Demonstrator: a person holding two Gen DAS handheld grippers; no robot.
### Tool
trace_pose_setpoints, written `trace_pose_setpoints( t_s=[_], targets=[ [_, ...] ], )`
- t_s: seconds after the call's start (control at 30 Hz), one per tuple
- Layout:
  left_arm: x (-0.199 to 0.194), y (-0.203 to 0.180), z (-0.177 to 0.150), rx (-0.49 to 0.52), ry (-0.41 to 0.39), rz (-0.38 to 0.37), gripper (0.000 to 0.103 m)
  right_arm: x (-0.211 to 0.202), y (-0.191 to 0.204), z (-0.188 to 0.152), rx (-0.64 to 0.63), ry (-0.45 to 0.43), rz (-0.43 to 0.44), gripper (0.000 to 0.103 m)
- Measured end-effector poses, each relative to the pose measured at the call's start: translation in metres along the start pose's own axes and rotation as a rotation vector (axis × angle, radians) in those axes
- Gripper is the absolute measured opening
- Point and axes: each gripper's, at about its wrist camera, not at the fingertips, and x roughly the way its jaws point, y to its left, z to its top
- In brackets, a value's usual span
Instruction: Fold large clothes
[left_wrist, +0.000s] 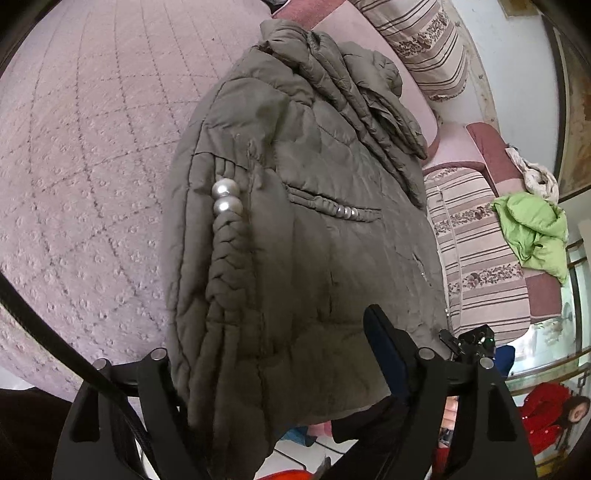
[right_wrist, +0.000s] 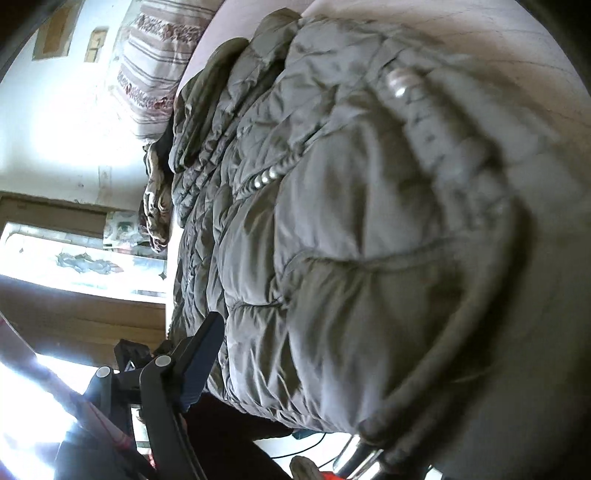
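Observation:
A grey-olive padded jacket (left_wrist: 303, 206) with pearl beads (left_wrist: 225, 197) and a braided trim lies on a pink quilted sofa cover (left_wrist: 81, 155). Its near hem hangs over the sofa edge between the two black fingers of my left gripper (left_wrist: 273, 354); the jaws stand wide around the thick fabric. In the right wrist view the same jacket (right_wrist: 332, 229) fills the frame, blurred on the right. Only the left finger (right_wrist: 199, 362) of my right gripper shows, beside the jacket's edge; the other finger is hidden behind the fabric.
Striped floral cushions (left_wrist: 476, 258) stand along the sofa back at right, with a lime-green garment (left_wrist: 532, 232) and a crumpled cloth (left_wrist: 535, 173) on them. A person in red (left_wrist: 546, 413) is at lower right. A bright window (right_wrist: 55, 122) lies left in the right wrist view.

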Motion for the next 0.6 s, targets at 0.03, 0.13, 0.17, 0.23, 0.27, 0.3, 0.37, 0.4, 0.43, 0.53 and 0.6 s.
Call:
trace_pose_setpoints(
  t_s=[0.03, 0.13, 0.17, 0.23, 0.27, 0.3, 0.37, 0.4, 0.43, 0.53, 0.6],
  targets=[
    [0.000, -0.001, -0.001, 0.002, -0.005, 0.012, 0.077, 0.001, 0.002, -0.001, -0.006, -0.007, -0.007, 0.082],
    [0.003, -0.011, -0.006, 0.017, -0.024, 0.065, 0.077, 0.004, 0.008, -0.007, -0.015, -0.018, -0.019, 0.078],
    [0.003, -0.014, -0.007, 0.021, -0.031, 0.085, 0.077, 0.005, 0.010, -0.009, -0.017, -0.019, -0.020, 0.077],
    [0.003, -0.019, -0.011, 0.018, -0.047, 0.122, 0.067, 0.010, 0.012, -0.012, -0.017, -0.007, -0.011, 0.069],
    [0.003, -0.020, -0.011, 0.014, -0.048, 0.146, 0.059, 0.012, 0.014, -0.013, -0.018, 0.001, -0.009, 0.067],
    [0.005, -0.021, -0.011, 0.005, -0.044, 0.187, 0.043, 0.014, 0.016, -0.015, -0.023, 0.005, -0.015, 0.065],
    [0.004, -0.021, -0.008, -0.018, -0.039, 0.226, 0.030, 0.016, 0.020, -0.016, -0.030, 0.002, -0.027, 0.060],
    [0.002, -0.021, -0.007, -0.028, -0.041, 0.224, 0.024, 0.017, 0.022, -0.015, -0.030, -0.005, -0.034, 0.052],
    [-0.004, -0.022, -0.005, -0.043, -0.049, 0.212, 0.021, 0.014, 0.024, -0.015, -0.033, -0.019, -0.042, 0.040],
    [-0.022, -0.029, -0.004, -0.048, -0.086, 0.176, 0.017, -0.002, 0.035, -0.014, -0.059, -0.064, -0.025, 0.023],
    [-0.037, -0.038, -0.004, -0.027, -0.119, 0.160, 0.016, -0.014, 0.048, -0.015, -0.095, -0.095, -0.026, 0.020]
  ],
)
